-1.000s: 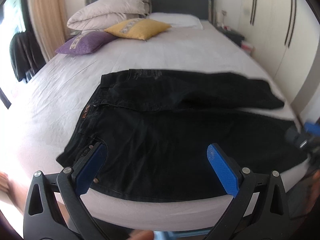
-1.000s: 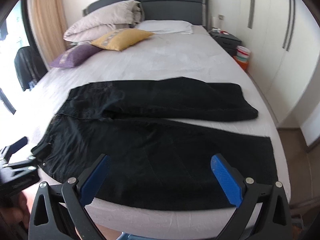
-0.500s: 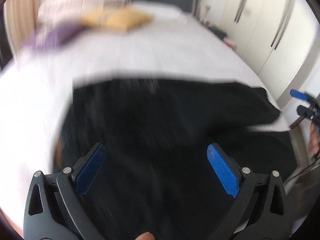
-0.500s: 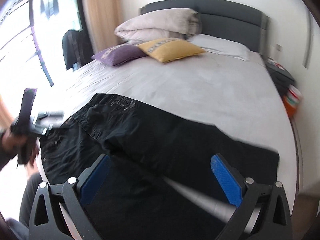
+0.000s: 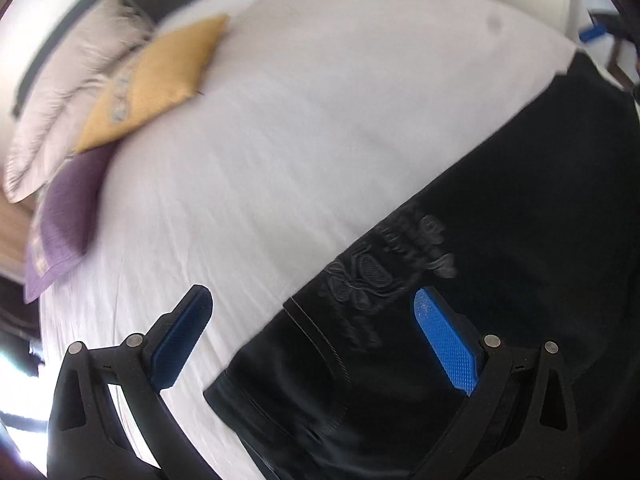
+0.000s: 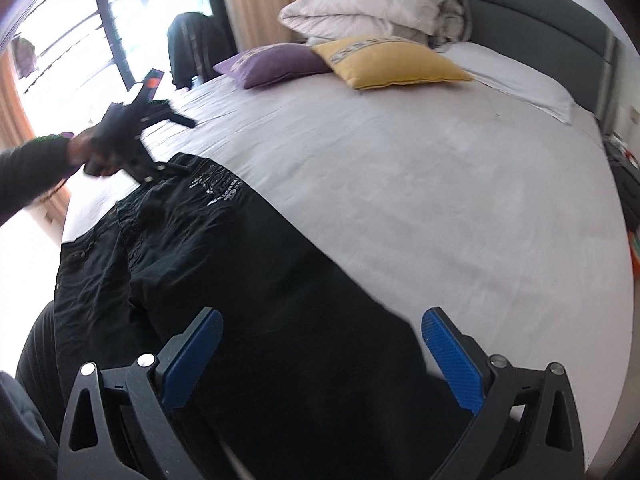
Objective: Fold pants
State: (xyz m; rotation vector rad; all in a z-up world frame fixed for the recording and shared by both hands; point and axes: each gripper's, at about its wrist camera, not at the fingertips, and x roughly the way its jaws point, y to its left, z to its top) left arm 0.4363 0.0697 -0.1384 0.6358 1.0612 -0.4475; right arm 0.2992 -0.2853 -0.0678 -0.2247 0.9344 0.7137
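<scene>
Your left claw (image 5: 312,332) stood spread wide, its blue pads (image 5: 444,344) empty, hovering over the waistband corner of the black pants (image 5: 520,240). Your right claw (image 6: 320,360) was likewise spread and held nothing, positioned above a leg of the same garment.

The pants lay flat across the near part of the bed (image 6: 400,168), on its pale sheet, with one leg overlapping the other. An embroidered emblem (image 5: 384,272) sat on the fabric between the left claw's pads, black on black; no wording in it could be read. In the right wrist view the same patch showed pale stitched lettering (image 6: 216,188), too small and blurred to make out.

In the right wrist view your left hand (image 6: 100,148), in a dark sleeve, held its tool at the waistband end.

A yellow cushion (image 6: 384,62), a purple cushion (image 6: 276,64) and a folded duvet (image 6: 376,8) lay at the headboard end, well apart from the pants.
</scene>
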